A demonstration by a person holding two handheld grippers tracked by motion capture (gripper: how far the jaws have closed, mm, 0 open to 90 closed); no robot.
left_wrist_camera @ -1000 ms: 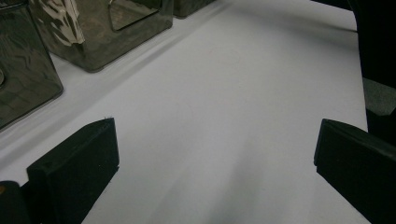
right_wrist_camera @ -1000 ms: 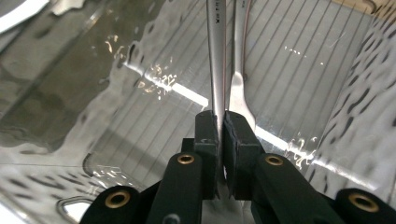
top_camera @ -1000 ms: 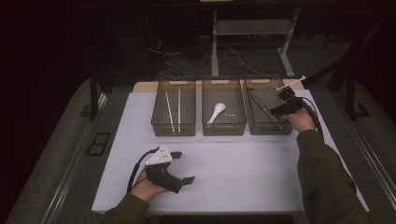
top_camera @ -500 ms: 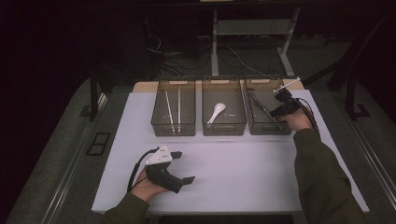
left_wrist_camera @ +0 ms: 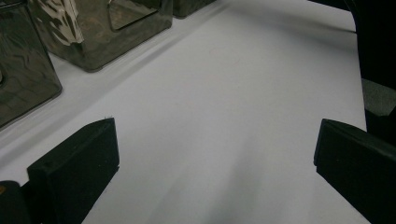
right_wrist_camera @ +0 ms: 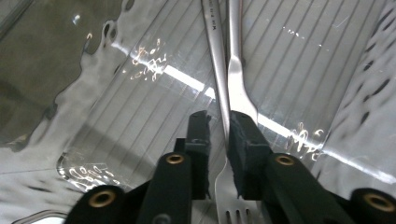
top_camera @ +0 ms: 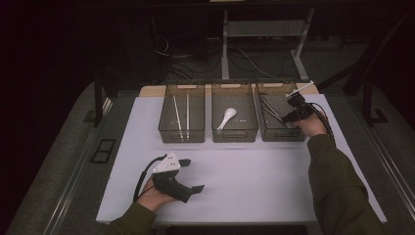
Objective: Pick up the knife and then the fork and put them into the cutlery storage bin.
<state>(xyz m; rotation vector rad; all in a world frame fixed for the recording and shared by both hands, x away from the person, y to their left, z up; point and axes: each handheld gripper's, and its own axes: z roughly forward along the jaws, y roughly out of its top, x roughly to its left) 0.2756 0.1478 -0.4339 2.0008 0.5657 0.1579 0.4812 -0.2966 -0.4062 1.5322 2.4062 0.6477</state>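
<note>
Right tongs (right_wrist_camera: 219, 135), jaws just easing apart, straddle a steel fork (right_wrist_camera: 235, 93) in the right-hand bin (top_camera: 281, 129); left tongs (left_wrist_camera: 215, 154) gape wide above the desk (left_wrist_camera: 224, 93).

Lab / data-collection room, not a home. Dark room, light only on the bench (top_camera: 244, 196), which has a plain white cover. Three identical smoky clear bins (top_camera: 234, 131) lined up in a row at the far side, sorted cutlery inside: staged setup. Behind the bench: tangle of cables (top_camera: 195, 54) on the floor and a metal stand frame (top_camera: 226, 36). Grey padded floor mats (top_camera: 63, 161) around the bench. Person holds handheld recording grippers with cables trailing.
</note>
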